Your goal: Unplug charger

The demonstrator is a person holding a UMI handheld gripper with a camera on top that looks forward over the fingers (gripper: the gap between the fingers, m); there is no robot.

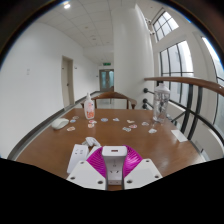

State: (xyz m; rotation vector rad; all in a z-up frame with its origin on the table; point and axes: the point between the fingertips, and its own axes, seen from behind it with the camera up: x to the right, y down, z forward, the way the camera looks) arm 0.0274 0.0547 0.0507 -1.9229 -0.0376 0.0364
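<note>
White plastic is what you have in the tool [114,168]: the charger [115,153], a small pale block, sits between the two magenta pads [99,163], and both fingers press against its sides, so the tool is clenched on it. It sits at the near edge of the round wooden desk [50,145]. Just left of your fingers lies a white power strip [78,156] on the desk, close to the charger; you cannot tell whether the two are joined. Farther across the desk, small pale items are scattered near its middle, too small to name. Toward the far edge stands a pinkish carton [89,108], with a clear bottle-like thing [161,101] at the far right edge.
</note>
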